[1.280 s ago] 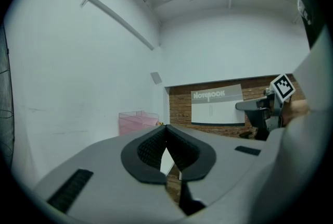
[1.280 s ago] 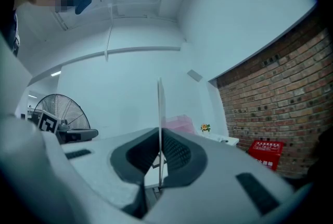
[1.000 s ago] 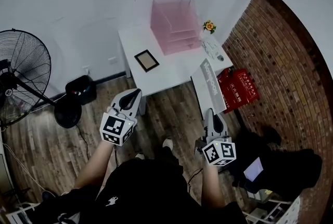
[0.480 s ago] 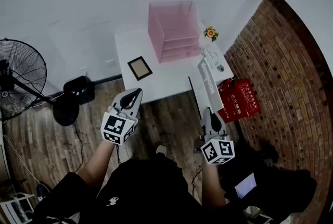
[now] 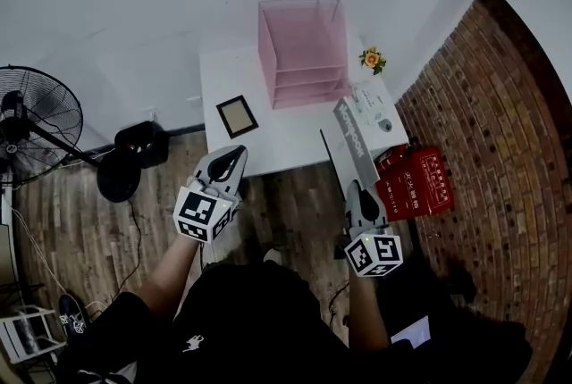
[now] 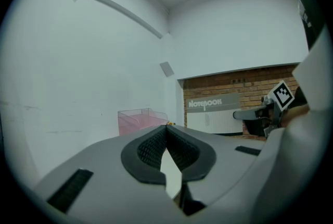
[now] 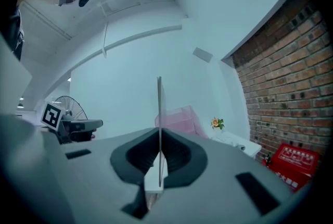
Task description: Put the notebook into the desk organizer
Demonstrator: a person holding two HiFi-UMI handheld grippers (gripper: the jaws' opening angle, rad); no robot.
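The pink desk organizer (image 5: 302, 52) stands at the back of a white table (image 5: 277, 137); it also shows in the left gripper view (image 6: 138, 120) and the right gripper view (image 7: 182, 117). My right gripper (image 5: 357, 187) is shut on the lower edge of the grey-and-white notebook (image 5: 356, 139), which it holds upright over the table's right front corner. The notebook is edge-on in the right gripper view (image 7: 159, 113) and face-on in the left gripper view (image 6: 213, 112). My left gripper (image 5: 238, 152) hovers at the table's front edge, shut and empty.
A small picture frame (image 5: 236, 116) lies on the table's left part. A flower (image 5: 372, 61) and small white items sit at its right end. A red box (image 5: 416, 181) leans by the brick wall (image 5: 500, 105). A fan (image 5: 36, 119) and a black bag (image 5: 141, 146) stand on the floor to the left.
The head view has shifted a little. The notebook in the right gripper has turned more edge-on and come slightly nearer the table. The left gripper has scarcely moved.
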